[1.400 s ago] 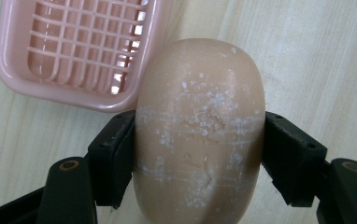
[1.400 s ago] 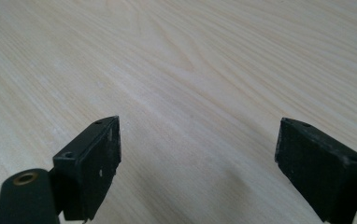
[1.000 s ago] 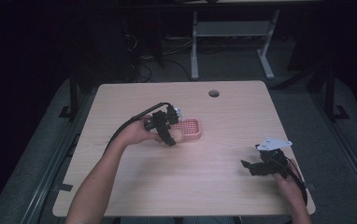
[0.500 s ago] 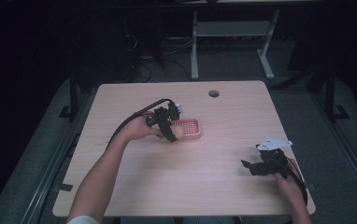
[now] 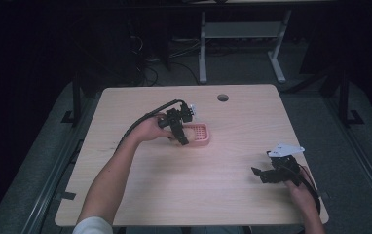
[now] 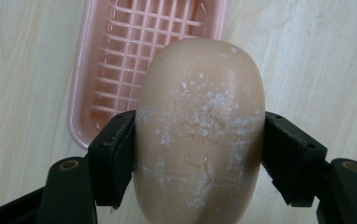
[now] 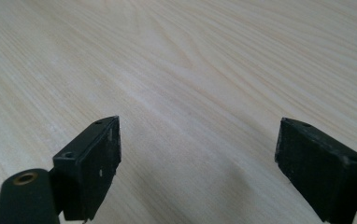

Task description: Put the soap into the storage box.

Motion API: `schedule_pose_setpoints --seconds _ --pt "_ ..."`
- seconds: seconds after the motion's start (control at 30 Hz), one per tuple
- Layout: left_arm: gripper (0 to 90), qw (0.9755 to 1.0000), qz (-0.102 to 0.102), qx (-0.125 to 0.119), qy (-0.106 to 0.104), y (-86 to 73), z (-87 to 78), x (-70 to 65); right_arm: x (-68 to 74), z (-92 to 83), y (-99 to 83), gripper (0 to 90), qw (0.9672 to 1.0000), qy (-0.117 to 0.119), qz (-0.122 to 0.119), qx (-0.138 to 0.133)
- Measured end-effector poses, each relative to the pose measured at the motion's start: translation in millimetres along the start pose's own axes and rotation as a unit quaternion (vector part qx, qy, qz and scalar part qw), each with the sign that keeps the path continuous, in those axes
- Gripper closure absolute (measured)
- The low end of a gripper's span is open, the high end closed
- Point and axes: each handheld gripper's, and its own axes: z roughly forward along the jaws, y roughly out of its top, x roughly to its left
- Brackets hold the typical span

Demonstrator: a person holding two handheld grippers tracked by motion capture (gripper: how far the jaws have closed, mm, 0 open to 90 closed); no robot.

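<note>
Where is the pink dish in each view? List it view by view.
High view: pink dish mid-table, just right of the left gripper.
Left gripper view: upper left, behind the held soap.
Right gripper view: pale table wood ahead.
Shared landmark: that table wood.

I'm working in a dim lab: a bare wooden desk (image 5: 189, 161) with a cable hole (image 5: 222, 97), grey carpet (image 5: 252, 73), loose floor cables (image 5: 147, 73).

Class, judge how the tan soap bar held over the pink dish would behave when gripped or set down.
The soap bar looks rigid: the left gripper leaves no dents. Its rounded, glossy sides may slip. On the dish, its curved shape might rock.
</note>
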Motion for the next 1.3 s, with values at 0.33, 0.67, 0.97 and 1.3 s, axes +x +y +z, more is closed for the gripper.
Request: schedule_pose_setpoints --seconds 0.33,0.67,0.97,1.3 --pt "31.6 1.0000 -0.004 -0.004 0.001 3.9 0.7 6.3 -0.7 -2.3 0.3 13.9 0.9999 -0.004 0.007 -0.009" --pt "31.6 1.0000 -0.003 0.002 0.005 9.3 0.3 10.8 -0.7 -1.0 0.4 13.9 1.0000 -0.003 0.005 -0.005" --pt "31.6 0.9998 0.012 0.007 0.017 22.0 0.2 12.1 -0.9 -1.2 0.3 13.9 1.0000 -0.002 0.005 -0.006" --pt "31.6 0.9998 0.012 0.004 0.013 28.7 10.0 17.0 0.0 -2.1 0.4 13.9 1.0000 -0.003 0.005 -0.007"
